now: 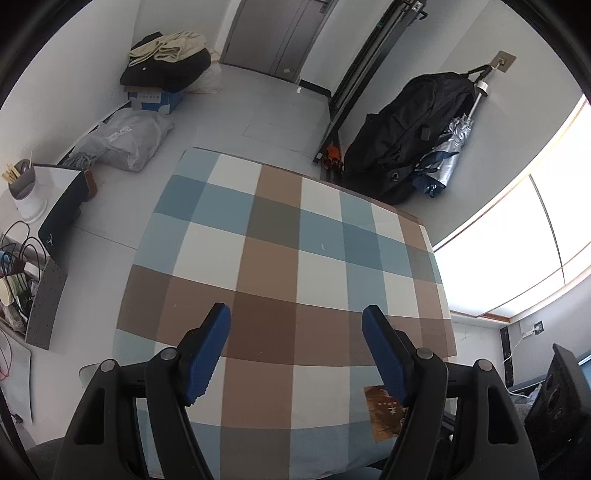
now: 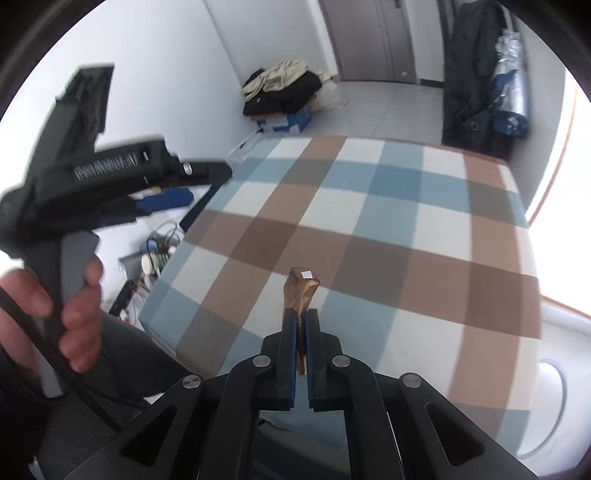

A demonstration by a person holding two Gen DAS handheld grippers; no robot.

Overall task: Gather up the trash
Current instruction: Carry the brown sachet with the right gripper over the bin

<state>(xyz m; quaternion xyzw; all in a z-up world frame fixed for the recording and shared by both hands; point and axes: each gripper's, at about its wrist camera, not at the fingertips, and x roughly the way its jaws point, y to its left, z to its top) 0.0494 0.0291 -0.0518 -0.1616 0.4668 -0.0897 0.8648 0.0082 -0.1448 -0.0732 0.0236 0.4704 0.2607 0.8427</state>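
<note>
Wrapper axis: the brown wrapper (image 2: 301, 291) stands lengthwise along the fingers, pointing away from the right gripper (image 2: 301, 325) over the cloth.
Wrapper look: crumpled, glossy gold-brown, with a small pale patch at its far end.
Right gripper: pinched tight on the wrapper.
Left gripper (image 1: 295, 350): jaws wide apart, nothing between them.
Surface: checked tablecloth (image 1: 280, 236) in blue, white and brown.
Room: grey door (image 1: 280, 33), black bag (image 1: 410, 133) against the wall.
</note>
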